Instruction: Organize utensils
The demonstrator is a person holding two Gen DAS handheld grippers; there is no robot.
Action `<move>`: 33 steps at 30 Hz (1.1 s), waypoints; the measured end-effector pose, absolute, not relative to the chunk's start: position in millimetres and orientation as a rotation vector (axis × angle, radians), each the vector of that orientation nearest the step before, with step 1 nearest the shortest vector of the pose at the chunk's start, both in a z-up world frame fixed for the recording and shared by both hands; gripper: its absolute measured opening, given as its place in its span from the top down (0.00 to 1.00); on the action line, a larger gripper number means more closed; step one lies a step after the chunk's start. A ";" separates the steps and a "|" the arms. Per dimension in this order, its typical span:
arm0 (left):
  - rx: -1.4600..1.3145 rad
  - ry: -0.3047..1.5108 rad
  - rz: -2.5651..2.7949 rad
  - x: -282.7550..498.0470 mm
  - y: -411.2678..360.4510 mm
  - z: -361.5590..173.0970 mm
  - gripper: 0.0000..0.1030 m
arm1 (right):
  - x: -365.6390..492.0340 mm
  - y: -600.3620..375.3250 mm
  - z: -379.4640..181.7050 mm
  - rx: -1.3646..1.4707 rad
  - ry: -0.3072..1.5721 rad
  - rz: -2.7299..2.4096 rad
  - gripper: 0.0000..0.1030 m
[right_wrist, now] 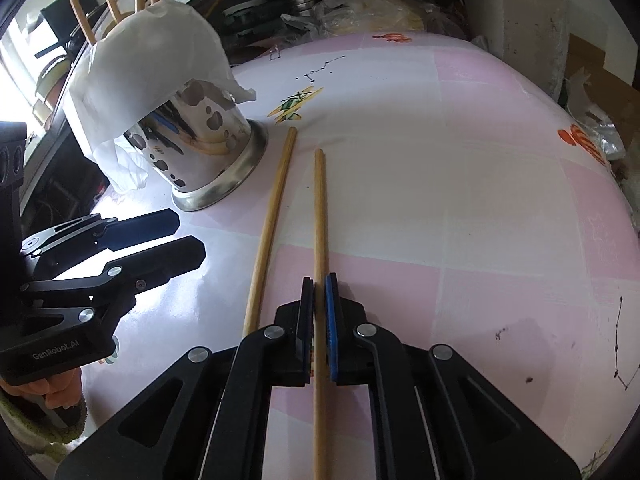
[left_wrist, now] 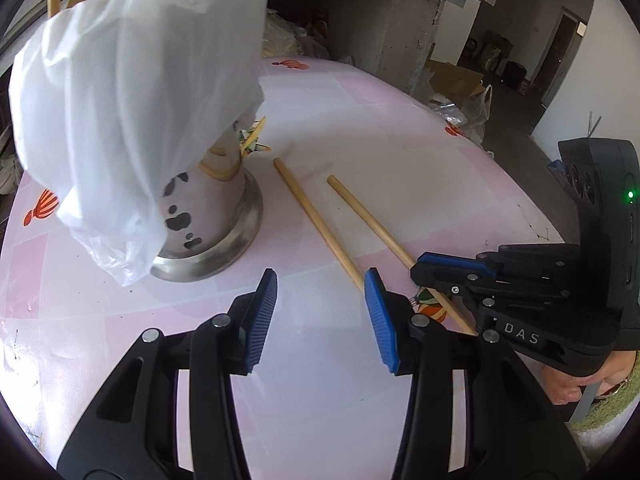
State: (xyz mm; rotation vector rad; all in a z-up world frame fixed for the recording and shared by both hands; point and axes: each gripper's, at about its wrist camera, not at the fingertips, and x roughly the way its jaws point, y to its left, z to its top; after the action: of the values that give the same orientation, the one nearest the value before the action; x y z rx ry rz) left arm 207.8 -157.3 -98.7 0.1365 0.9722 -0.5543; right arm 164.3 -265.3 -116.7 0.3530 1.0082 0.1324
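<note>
Two long wooden chopsticks lie side by side on the pink tablecloth. My right gripper (right_wrist: 319,280) is shut on the right chopstick (right_wrist: 319,208), which still rests on the cloth. The left chopstick (right_wrist: 272,208) lies free beside it. A perforated steel utensil holder (right_wrist: 200,140) stands at the left under a white plastic bag (right_wrist: 160,52), with several chopsticks sticking out. My left gripper (left_wrist: 320,280) is open and empty, hovering just in front of the holder (left_wrist: 208,220), with the left chopstick (left_wrist: 316,228) beside its right fingertip. The right gripper also shows in the left wrist view (left_wrist: 448,268).
The pink patterned tablecloth (right_wrist: 480,200) covers the round table. Plastic bags and food packets (right_wrist: 372,4) crowd the far edge. Cardboard boxes and a concrete pillar (left_wrist: 408,40) stand beyond the table on the right.
</note>
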 end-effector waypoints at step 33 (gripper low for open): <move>0.217 1.023 -0.459 139.9 -122.0 -121.9 0.94 | 96.2 -255.7 -125.3 0.478 1.015 0.159 0.94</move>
State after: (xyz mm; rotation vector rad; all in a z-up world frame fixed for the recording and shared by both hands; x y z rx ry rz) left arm 139.9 -122.0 -121.9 0.2170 1.0232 -0.4589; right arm 96.2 -255.7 -125.3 0.4782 1.0149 0.1586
